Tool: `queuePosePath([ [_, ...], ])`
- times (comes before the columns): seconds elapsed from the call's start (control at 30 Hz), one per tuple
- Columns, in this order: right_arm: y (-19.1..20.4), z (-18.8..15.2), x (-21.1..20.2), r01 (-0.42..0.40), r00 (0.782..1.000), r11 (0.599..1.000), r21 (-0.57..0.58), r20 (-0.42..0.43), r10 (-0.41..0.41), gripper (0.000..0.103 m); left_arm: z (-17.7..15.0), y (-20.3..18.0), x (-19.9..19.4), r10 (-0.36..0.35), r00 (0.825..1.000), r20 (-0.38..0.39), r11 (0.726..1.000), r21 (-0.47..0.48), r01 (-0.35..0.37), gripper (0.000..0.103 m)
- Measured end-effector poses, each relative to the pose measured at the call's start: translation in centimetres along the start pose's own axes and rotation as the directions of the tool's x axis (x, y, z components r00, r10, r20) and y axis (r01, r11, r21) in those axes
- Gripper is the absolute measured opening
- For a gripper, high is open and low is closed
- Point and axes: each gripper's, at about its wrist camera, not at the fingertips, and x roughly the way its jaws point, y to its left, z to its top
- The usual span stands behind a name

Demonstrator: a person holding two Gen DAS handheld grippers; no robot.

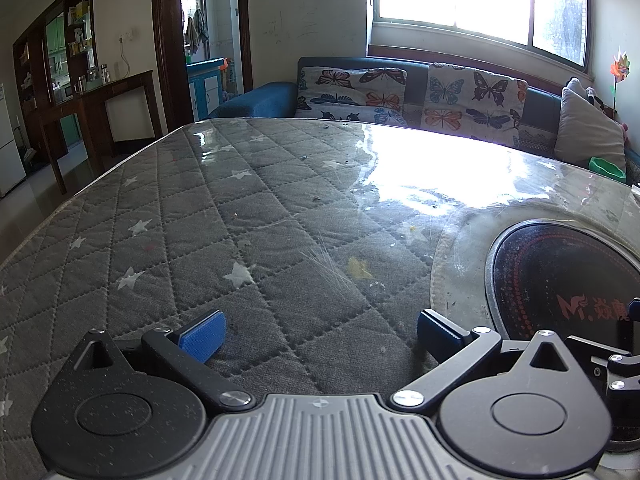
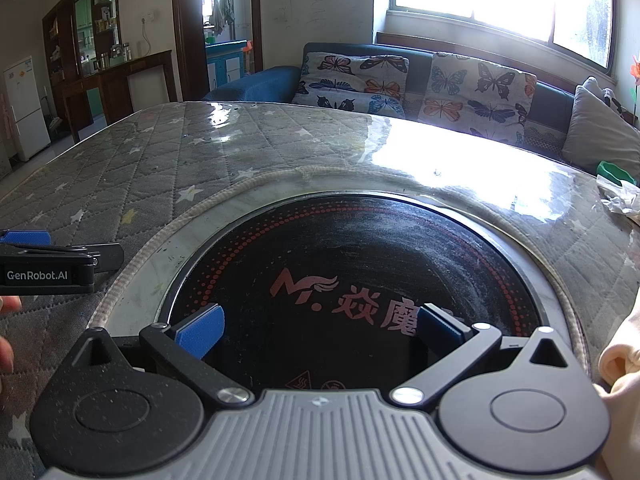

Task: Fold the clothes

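Left wrist: left gripper (image 1: 320,330) spread wide, holding nothing, low over the grey quilt (image 1: 180,220) — black disc (image 1: 560,280) just to its right.

Right wrist: right gripper (image 2: 320,328) spread wide over the disc (image 2: 360,272) — no clothes visible in either view.

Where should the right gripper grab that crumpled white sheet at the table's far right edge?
Probably its raised, crinkled left edge: the crumpled white sheet lies on the table and runs out of frame to the right. Bring the open right gripper in low from the cooktop side, jaws spanning a standing fold.
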Motion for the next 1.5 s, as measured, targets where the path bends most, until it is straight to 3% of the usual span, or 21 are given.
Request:
queuePosePath([
  [0.27,-1.0,0.0,-0.7,-0.05,0.999,0.999,0.004,0.009,0.049,0.102,-0.3,-1.4,-2.2,-0.044,0.999,-0.005,0.999,0.004,0.044,0.103],
  [0.67,-3.9,-2.7,-9.7,-0.063,0.994,0.998,-0.027,0.087,0.065,0.103,-0.8,-3.4,-5.4,-0.111,0.994,-0.013,0.994,0.009,0.111,0.103],
  [1.1,-7.6,-7.9,-17.4,0.029,0.993,0.999,-0.042,0.119,-0.024,0.103,-1.6,-9.6,-7.8,-0.231,0.972,-0.052,0.965,0.118,0.235,0.103],
  [1.5,-10.9,-10.7,-21.8,0.125,0.981,0.991,0.057,0.14,-0.131,0.102,-2.1,-15.1,-8.8,-0.286,0.954,-0.085,0.927,0.229,0.298,0.103],
])
